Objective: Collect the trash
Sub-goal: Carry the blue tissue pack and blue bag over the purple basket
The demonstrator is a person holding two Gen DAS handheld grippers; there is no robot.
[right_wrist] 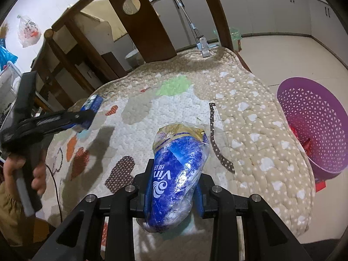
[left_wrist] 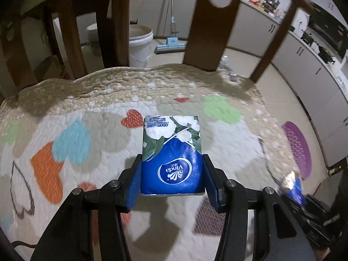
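In the left wrist view my left gripper (left_wrist: 173,161) is shut on a blue Vinda tissue pack (left_wrist: 171,148) printed with white flowers. It holds the pack just above the heart-patterned quilted chair cushion (left_wrist: 91,113). In the right wrist view my right gripper (right_wrist: 176,174) is shut on a crumpled blue and gold Vinda plastic wrapper (right_wrist: 178,165) over the same cushion (right_wrist: 250,113). At the left of that view, a hand holds the left gripper (right_wrist: 86,117), which carries the tissue pack (right_wrist: 93,103). The right gripper with its wrapper (left_wrist: 293,184) shows blurred at the lower right of the left wrist view.
A purple perforated basket (right_wrist: 313,126) with something red inside stands on the floor right of the chair, and shows again as the basket (left_wrist: 296,148). The wooden chair back (left_wrist: 213,32) rises behind the cushion. A white bucket (left_wrist: 140,43) and a mop (left_wrist: 171,45) stand beyond. A dark dotted strip (right_wrist: 217,148) lies on the cushion.
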